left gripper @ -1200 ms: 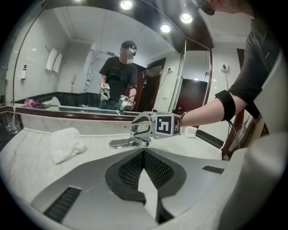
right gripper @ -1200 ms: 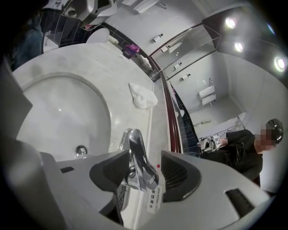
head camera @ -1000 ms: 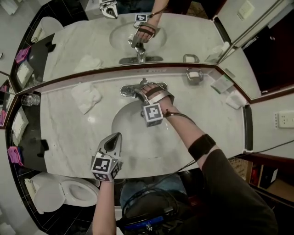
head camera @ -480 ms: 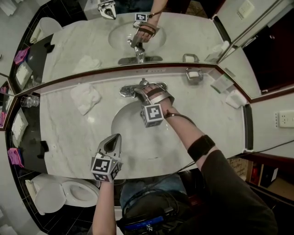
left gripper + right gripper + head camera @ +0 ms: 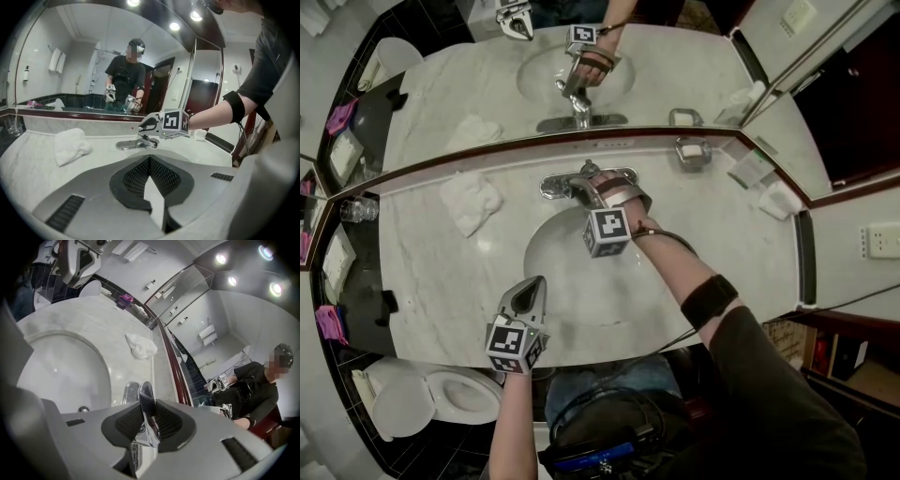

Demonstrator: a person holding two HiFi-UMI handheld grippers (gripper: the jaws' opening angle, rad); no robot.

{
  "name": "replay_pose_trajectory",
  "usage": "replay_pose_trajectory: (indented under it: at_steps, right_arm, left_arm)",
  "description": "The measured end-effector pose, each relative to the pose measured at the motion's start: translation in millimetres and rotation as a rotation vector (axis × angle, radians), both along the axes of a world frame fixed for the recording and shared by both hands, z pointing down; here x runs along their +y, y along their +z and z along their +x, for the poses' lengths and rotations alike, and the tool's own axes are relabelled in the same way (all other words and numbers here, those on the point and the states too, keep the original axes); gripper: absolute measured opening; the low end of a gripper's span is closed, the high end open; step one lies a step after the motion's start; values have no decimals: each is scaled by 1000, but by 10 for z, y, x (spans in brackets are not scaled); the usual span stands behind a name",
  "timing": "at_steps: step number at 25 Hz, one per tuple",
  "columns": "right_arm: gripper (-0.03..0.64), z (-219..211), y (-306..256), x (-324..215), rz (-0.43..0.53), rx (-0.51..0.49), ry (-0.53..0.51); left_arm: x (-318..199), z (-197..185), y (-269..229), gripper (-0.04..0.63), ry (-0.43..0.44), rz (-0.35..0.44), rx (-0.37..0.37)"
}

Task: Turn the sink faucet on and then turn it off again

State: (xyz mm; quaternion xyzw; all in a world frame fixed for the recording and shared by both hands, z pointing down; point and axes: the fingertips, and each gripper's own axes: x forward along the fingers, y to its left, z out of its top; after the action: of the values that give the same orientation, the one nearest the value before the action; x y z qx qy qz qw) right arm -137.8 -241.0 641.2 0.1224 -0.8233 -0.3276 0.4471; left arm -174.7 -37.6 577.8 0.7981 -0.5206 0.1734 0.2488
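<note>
One faucet handle point(image 5: 145, 392) sits clamped in the right tongs point(image 5: 148, 416); the left tongs point(image 5: 150, 161) are closed, empty.

The white marble bathroom counter point(image 5: 431, 281) carries faint grey veining; the round white sink basin point(image 5: 548, 272) set in it is plain. The shiny chrome metal faucet point(image 5: 562, 186) is silver. The crumpled white cloth towel point(image 5: 471, 202) has no pattern. The left gripper point(image 5: 149, 161) and right gripper point(image 5: 147, 420) have pale grey shells and black cross-hatched pads; the right one's marker cube point(image 5: 607, 232) shows black squares on white. The oval white toilet point(image 5: 441, 394) stands on glossy black floor tiles point(image 5: 455, 448)
</note>
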Motion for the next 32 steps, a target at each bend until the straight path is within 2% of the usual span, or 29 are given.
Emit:
replay_pose_trajectory:
  at_steps: [7,23,32]
  right_arm:
    - [91,-17,-104,-55,-59,-62,35]
    - [91,135,-225,-308,-390,-339,240]
    - [104,178,-188,-311,-361,-290,270]
  left_arm:
    - [-3,-6,15,0,4,-5,-4]
    - [-19,19,-10,0,8,-9,-13]
    - [54,-3,-51,0,0,1,-18]
